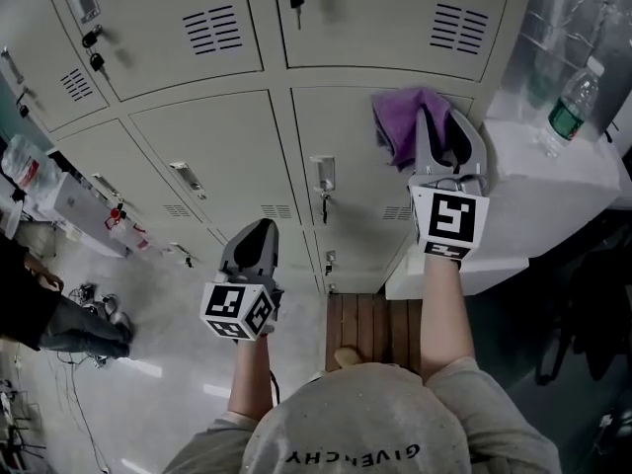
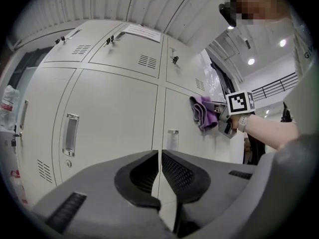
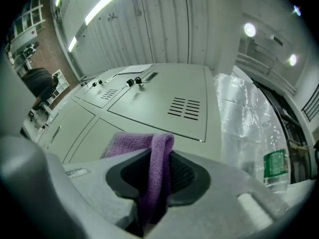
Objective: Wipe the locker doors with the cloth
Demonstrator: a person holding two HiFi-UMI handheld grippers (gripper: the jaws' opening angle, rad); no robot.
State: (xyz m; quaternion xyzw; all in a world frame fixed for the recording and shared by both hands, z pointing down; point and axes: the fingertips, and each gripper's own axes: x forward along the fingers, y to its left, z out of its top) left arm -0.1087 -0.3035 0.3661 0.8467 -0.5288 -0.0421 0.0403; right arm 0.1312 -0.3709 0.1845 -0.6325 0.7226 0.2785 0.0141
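Pale grey locker doors (image 1: pixel 212 151) fill the background in rows, each with a vent grille, and beside them on the right stands a white surface (image 1: pixel 553 171) with a plastic bottle (image 1: pixel 573 102) on it.

The purple cloth (image 1: pixel 400 121) is in the right claw (image 1: pixel 446 131), whose jaws are clamped on a folded part of it. In the right gripper view the fabric (image 3: pixel 157 156) goes up between the jaws and bends over their front. In the head view the free part lies against the upper area of one door. It seems to touch the metal, but the angle is too steep to be sure. The left claw (image 1: pixel 255 243) hangs lower, well apart from the cloth, with its jaws drawn together on nothing.

The cloth looks like a light, soft and limp towel material, so it will probably fold and slide easily on the smooth paint. It has no stiffness of its own. A good hold is therefore on a thick folded bunch, with enough fabric standing ahead of the jaw tips that the hard plastic does not scrape the door. The loose edge may catch on the handle (image 1: pixel 324 174) and on the key (image 1: pixel 325 205) hanging below it, so there the cloth should be led with care.
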